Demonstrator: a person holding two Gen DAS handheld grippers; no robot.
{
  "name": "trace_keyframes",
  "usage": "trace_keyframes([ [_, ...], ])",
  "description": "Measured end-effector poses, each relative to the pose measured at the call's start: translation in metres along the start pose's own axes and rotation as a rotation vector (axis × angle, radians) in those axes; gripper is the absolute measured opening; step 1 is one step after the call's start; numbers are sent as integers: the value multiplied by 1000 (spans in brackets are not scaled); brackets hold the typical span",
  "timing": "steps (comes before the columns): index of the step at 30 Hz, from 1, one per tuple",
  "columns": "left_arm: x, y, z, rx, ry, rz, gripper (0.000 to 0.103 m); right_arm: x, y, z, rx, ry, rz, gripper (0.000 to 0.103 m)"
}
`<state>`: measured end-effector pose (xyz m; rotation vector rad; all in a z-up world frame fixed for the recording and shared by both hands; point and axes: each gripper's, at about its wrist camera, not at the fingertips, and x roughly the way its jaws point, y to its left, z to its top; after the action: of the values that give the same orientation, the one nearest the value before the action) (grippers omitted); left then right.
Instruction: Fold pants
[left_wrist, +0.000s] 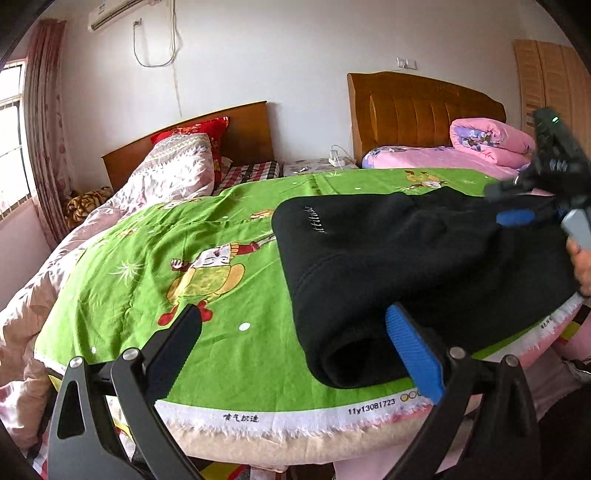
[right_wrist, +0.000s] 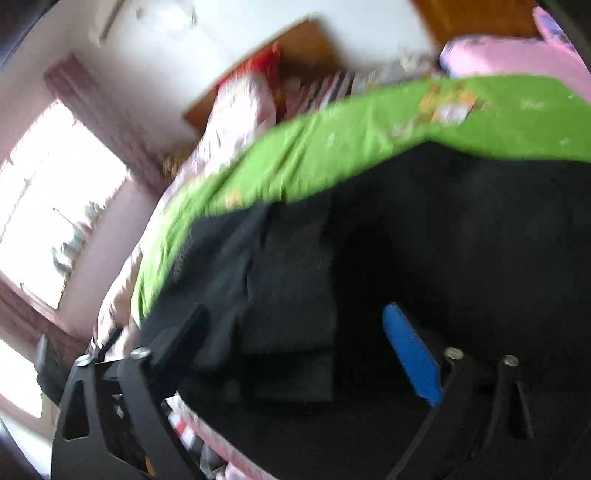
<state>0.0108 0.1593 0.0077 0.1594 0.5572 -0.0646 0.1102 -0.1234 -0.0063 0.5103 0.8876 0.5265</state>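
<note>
Left gripper (left_wrist: 295, 347): jaws wide, empty, beside folded black pants (left_wrist: 424, 273). Right gripper (right_wrist: 295, 350): blurred, open above pants, holding nothing.

Left gripper (left_wrist: 295, 332): two black metal fingers on flat black linkage arms with triangular cut-outs, joined by round silver screws. One finger carries a ribbed blue pad (left_wrist: 413, 354); the other finger shows only its plain black back. Right gripper (right_wrist: 295, 332): the same build, black linkage arms, silver screws, one blue pad (right_wrist: 410, 354), blurred. In the left wrist view the right gripper's body is black with a small green light, a blue pad and a grey handle, with part of a hand (left_wrist: 580, 266) on the handle.
</note>
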Motion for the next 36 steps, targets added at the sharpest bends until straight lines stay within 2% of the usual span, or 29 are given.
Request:
trace_keyframes([
  [3,-3,-5,4,8,-6,11,100,-11,-7,-7,105,44,162,79],
  [5,-3,-10,7,29,-13,7,100,-9,-5,-16,129,80,204,77],
  [8,2,-24,10,77,-9,-13,100,4,-7,-24,151,138,192,72],
  [11,14,-35,12,140,17,-2,99,21,-14,-17,160,136,169,66],
  [12,19,-37,14,157,23,-1,97,26,-17,-13,168,130,158,61],
  [14,26,-38,17,167,36,-21,87,35,-17,-5,144,108,135,49],
  [15,28,-38,18,170,45,-46,81,37,-15,-3,124,95,117,34],
  [16,30,-39,19,173,52,-70,66,40,-15,0,109,84,95,18],
  [17,30,-40,19,176,57,-79,60,40,-14,0,101,78,94,15],
  [19,27,-42,19,183,44,-58,53,28,0,-3,30,48,90,10],
  [23,10,-43,16,207,11,-39,33,-3,22,-13,-61,-7,74,10],
  [24,5,-43,15,212,6,-38,32,-10,21,-17,-56,-13,74,10],
  [27,2,-41,11,221,8,-49,32,-5,4,-26,-15,13,48,10],
  [30,6,-42,7,233,24,-51,32,18,-23,-35,48,79,36,10],
  [32,9,-44,6,251,34,-42,39,27,-30,-38,68,94,53,10],
  [33,11,-44,5,257,43,-32,43,27,-31,-36,71,93,62,14],
  [35,15,-44,2,267,65,-34,54,21,-27,-31,62,106,62,32],
  [36,14,-43,1,266,63,-37,55,15,-24,-29,55,97,64,58],
])
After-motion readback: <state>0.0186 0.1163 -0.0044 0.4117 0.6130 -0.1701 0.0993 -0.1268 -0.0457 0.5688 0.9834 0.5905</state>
